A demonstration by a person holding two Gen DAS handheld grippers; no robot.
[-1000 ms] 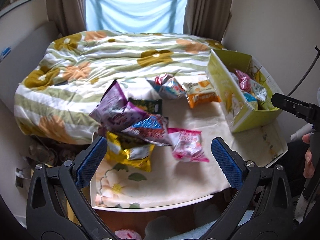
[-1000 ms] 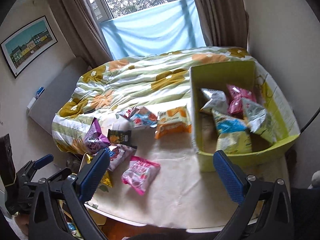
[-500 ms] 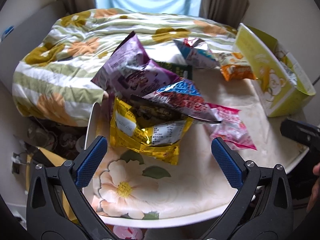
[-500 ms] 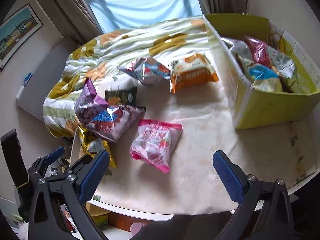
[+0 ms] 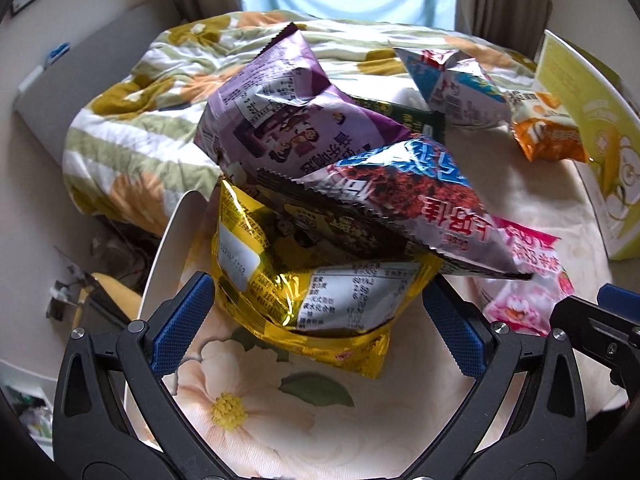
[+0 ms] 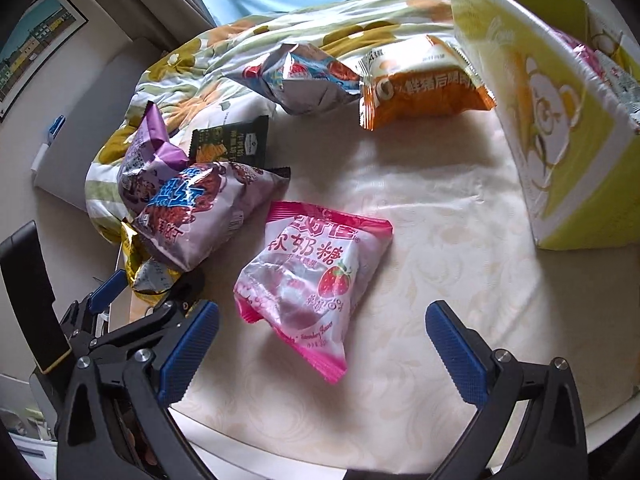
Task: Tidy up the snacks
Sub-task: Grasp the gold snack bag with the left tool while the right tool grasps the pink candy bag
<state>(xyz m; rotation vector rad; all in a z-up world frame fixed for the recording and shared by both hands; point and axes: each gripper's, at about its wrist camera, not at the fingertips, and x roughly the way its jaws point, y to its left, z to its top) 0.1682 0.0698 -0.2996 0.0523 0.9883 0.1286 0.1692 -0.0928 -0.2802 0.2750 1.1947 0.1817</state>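
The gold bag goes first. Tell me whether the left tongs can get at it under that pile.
Probably yes. The left tongs stand open on either side of the gold bag, whose near end is bare. The silver bag and purple bag lie on its far end and may slide.

The pink candy bag (image 6: 308,280) near the table's front edge reads 软奶糖; the orange packet (image 6: 420,84) toward the far edge reads 鲜猪后腿肉
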